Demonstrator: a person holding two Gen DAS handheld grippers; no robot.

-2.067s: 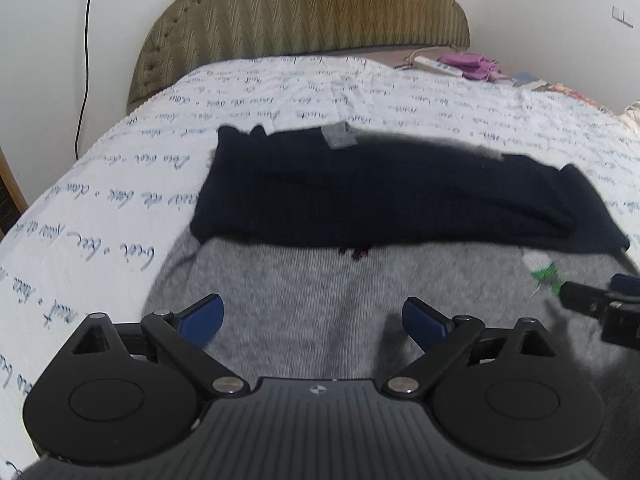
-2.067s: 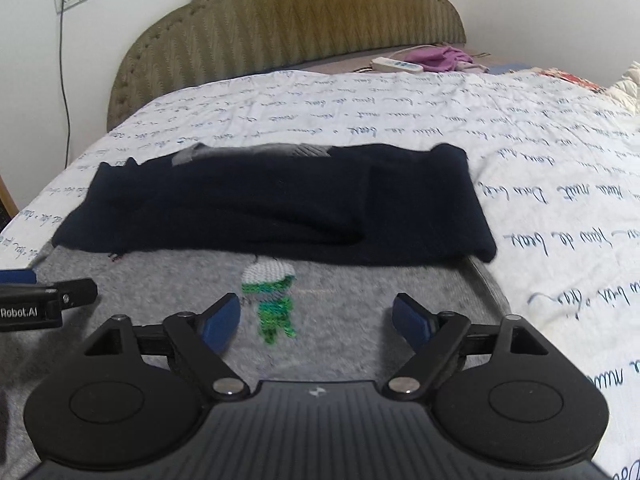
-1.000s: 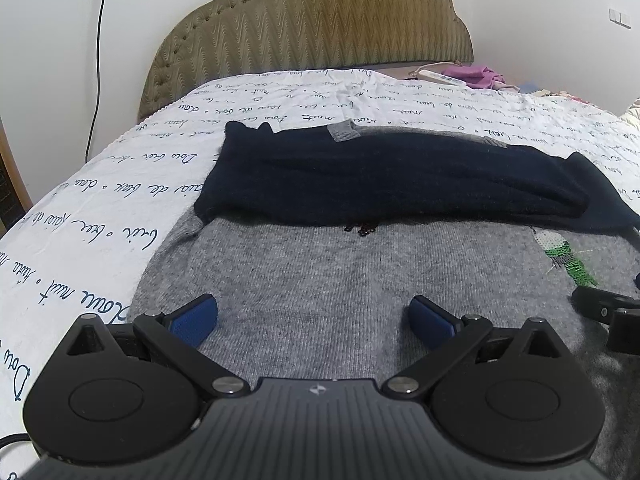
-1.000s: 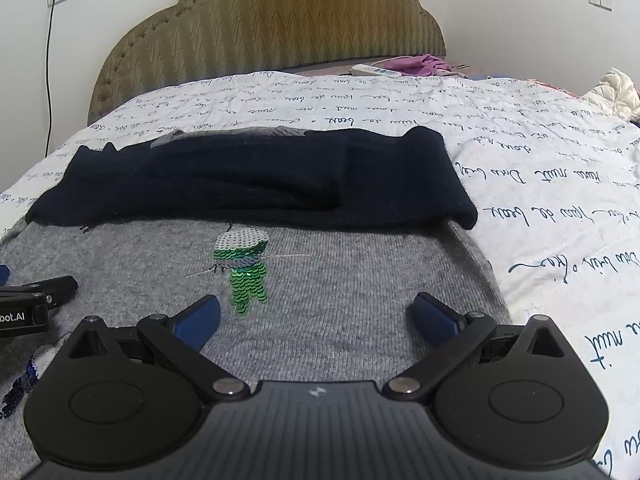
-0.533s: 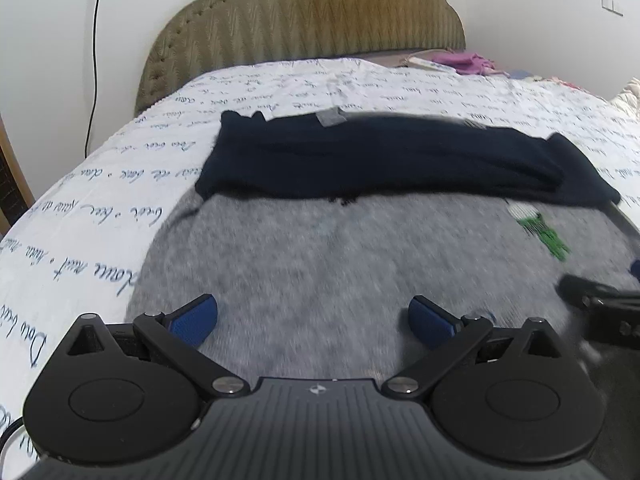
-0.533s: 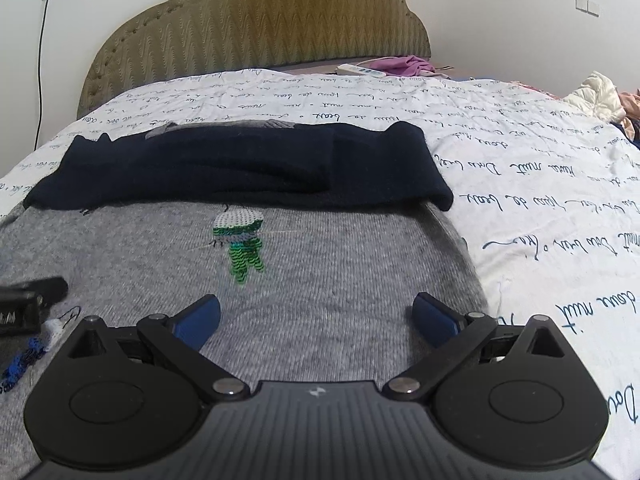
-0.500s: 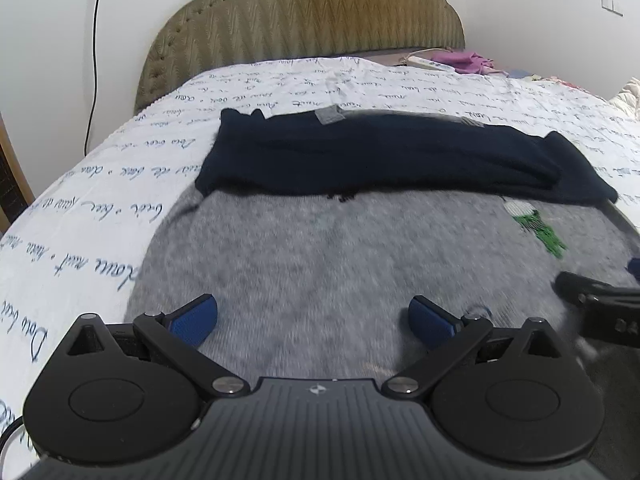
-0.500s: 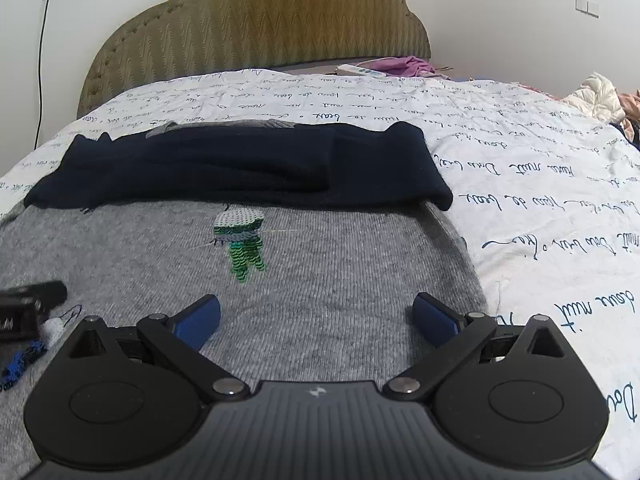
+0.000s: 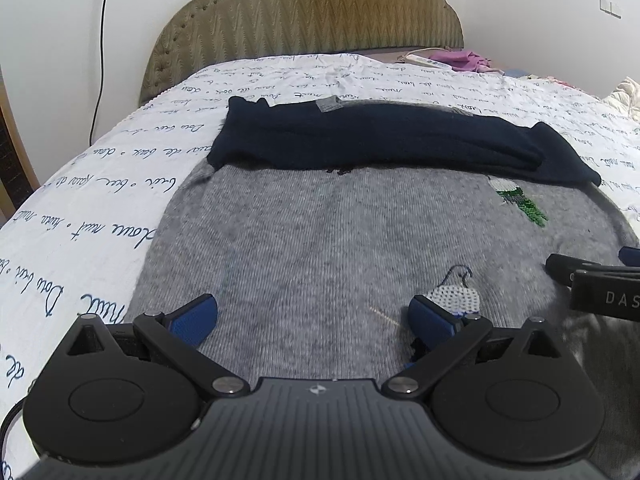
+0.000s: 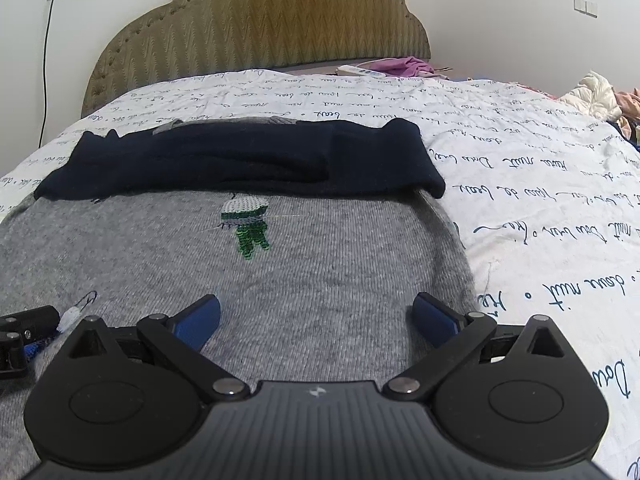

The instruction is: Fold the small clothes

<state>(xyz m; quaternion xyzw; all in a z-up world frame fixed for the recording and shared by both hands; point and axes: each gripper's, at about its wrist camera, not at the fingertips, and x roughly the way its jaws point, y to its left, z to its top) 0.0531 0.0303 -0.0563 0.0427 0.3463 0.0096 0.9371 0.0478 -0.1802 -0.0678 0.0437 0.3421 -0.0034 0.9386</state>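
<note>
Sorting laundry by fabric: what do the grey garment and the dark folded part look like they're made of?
Grey garment: fine ribbed knit, matte, probably wool or a blend. Dark navy part: thicker, fuzzier knit, apparently similar. Exact fibre cannot be told.

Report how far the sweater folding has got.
Done: the navy sleeves lie folded across the top of the grey knit sweater. In hand: nothing; the left gripper and the right gripper hover open over the lower body, gripping no fabric. Left: the grey body is flat and unfolded on the script-printed white bedsheet; the bottom likely gets folded up next.
</note>
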